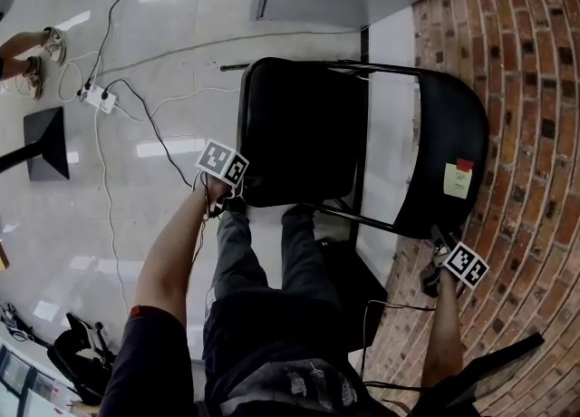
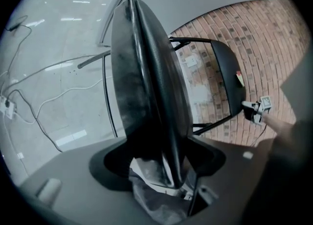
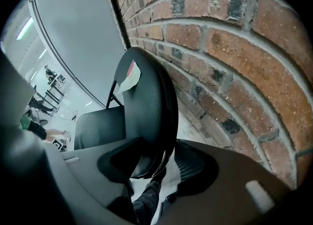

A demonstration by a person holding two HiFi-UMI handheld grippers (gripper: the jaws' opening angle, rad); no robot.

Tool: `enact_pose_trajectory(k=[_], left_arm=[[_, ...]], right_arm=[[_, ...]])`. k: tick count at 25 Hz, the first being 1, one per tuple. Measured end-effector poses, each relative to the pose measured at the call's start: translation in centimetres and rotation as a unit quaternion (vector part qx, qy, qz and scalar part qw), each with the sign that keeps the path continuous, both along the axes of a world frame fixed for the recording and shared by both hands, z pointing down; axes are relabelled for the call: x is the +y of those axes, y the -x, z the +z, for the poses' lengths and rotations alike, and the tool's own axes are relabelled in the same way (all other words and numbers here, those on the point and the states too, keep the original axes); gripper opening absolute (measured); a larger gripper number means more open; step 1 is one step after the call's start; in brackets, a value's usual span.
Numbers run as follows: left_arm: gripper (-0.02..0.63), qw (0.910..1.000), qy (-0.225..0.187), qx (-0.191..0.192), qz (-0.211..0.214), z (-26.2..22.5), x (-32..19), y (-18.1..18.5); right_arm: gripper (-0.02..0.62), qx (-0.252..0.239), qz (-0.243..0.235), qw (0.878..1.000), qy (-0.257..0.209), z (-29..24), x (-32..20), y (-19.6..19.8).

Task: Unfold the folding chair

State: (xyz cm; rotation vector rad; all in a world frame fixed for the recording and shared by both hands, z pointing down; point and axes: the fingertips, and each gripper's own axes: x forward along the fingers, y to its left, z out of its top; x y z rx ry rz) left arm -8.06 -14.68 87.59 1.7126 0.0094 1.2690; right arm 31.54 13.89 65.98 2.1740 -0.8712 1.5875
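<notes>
Your left gripper point(image 1: 232, 199) held the chair seat point(image 1: 304, 130) by its near edge, jaws spread wide. Your right gripper point(image 1: 441, 250) pinched the chair backrest point(image 1: 449, 125) rim, jaws half apart.

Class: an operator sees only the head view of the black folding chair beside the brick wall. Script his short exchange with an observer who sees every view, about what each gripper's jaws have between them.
Operator: Is the left gripper really on the chair?
Observer: Yes. Its own view shows the edge of the seat gripped between its jaws.
Operator: And the right gripper?
Observer: Its own view shows its jaws closed on the rim of the backrest.
</notes>
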Motion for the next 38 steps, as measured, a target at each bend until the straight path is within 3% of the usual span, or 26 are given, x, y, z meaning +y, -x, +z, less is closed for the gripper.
enact_pose_trajectory(k=[12,18,22,25,38], left_arm=[[0.344,0.9999,0.000,0.011,0.004,1.0,-0.7,0.8],[0.396,0.9999,-0.002,-0.010,-0.003,2.8,-1.7,2.8],[0.402,0.9992,0.007,-0.010,-0.038,4.4,-2.8,4.1],[0.400,0.9971,0.011,-0.006,-0.075,5.5,-3.6,5.0],[0.407,0.9959,0.008,0.001,-0.090,8.1,-5.2,7.7]], right_arm=[[0.209,-0.011,-0.002,1.000,-0.024,-0.5,-1.1,1.6],[0.192,-0.058,-0.030,0.996,-0.060,-0.8,-3.5,5.2],[0.167,-0.096,-0.060,0.990,-0.086,-1.1,-5.3,8.1],[0.158,-0.102,-0.066,0.990,-0.075,-1.2,-5.8,9.5],[0.153,-0.140,-0.081,0.981,-0.104,-1.1,-9.0,14.7]])
